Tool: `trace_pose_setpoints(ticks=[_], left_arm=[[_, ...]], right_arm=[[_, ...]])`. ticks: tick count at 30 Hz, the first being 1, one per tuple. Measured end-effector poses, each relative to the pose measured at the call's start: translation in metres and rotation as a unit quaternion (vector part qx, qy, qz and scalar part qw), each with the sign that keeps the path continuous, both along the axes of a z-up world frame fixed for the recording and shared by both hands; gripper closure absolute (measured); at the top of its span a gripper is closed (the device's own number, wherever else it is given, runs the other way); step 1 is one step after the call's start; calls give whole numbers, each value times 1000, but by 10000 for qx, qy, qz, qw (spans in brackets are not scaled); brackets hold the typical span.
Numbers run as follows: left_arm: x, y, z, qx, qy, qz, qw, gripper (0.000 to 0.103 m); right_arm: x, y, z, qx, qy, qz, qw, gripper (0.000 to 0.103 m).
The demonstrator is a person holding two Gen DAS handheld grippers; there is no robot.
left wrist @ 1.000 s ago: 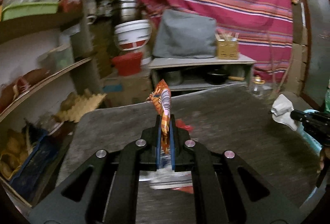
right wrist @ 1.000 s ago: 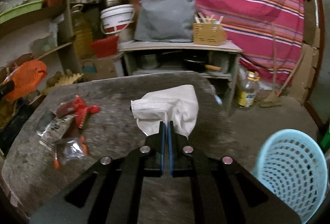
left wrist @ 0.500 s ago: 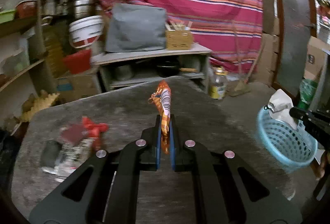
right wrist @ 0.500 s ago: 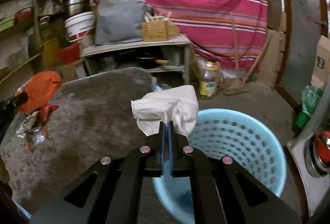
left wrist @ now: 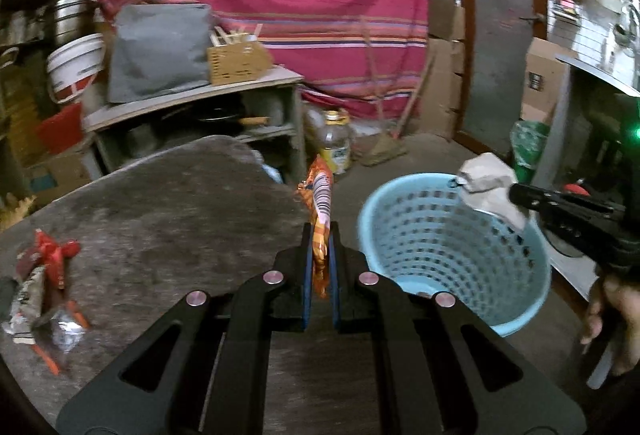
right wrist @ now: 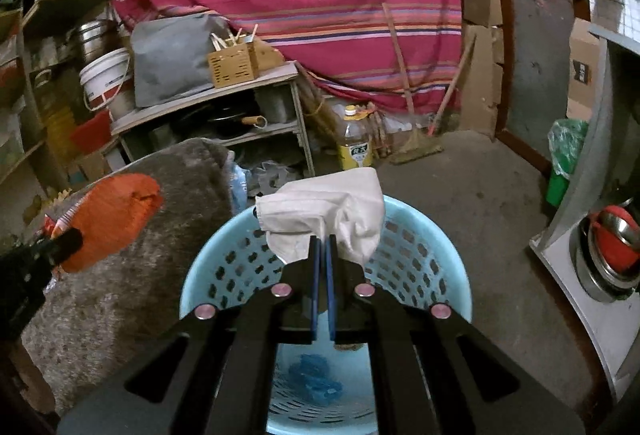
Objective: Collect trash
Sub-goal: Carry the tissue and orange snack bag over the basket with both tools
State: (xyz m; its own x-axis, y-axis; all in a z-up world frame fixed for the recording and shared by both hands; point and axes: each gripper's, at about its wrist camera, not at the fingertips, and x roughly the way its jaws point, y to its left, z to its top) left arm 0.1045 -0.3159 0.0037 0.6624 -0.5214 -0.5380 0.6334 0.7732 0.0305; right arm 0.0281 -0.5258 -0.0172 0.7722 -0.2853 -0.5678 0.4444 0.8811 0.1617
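My left gripper (left wrist: 319, 231) is shut on an orange snack wrapper (left wrist: 320, 203), held over the grey table's right edge beside a light blue perforated basket (left wrist: 432, 231). My right gripper (right wrist: 322, 243) is shut on a crumpled white tissue (right wrist: 320, 211) and holds it right above the basket (right wrist: 224, 263), which has blue trash (right wrist: 316, 383) at its bottom. From the left wrist view the tissue (left wrist: 486, 179) hangs over the basket's far rim. From the right wrist view the wrapper (right wrist: 112, 219) sits at the left. More wrappers (left wrist: 44, 287) lie on the table's left.
The round grey table (left wrist: 168, 203) stands left of the basket. Behind it are a low shelf (left wrist: 192, 103) with pots, a yellow oil bottle (right wrist: 354, 147) and a broom (right wrist: 416, 147) on the floor, and a striped red cloth. A metal cabinet (right wrist: 592, 235) is at the right.
Both grippers have swung right, away from the table's middle. The tissue went from above the table to above the basket. The wrapper moved to the table's right edge.
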Motion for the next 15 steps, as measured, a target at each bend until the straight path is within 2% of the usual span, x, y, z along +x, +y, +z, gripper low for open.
trace_pose_setpoints(ticks=[7,10,13,15], left_arm=[[-14,-44,-5,15,72,-362,9993,98],[-16,-65,-9,100,-3,-461,9989,97],[-12,-81,-15,216,0,-514,9984,95],[-9,-85,-17,268,5,-540,9982,86]], right_arm=[[-7,-24,-6,187,-73,-191,9996,100],[-11,-35,-8,426,-196,-299,9985,100],[-12,-39,-9,446,-215,-363,9981,100],[-13,-41,-9,437,-212,-378,9981,100]])
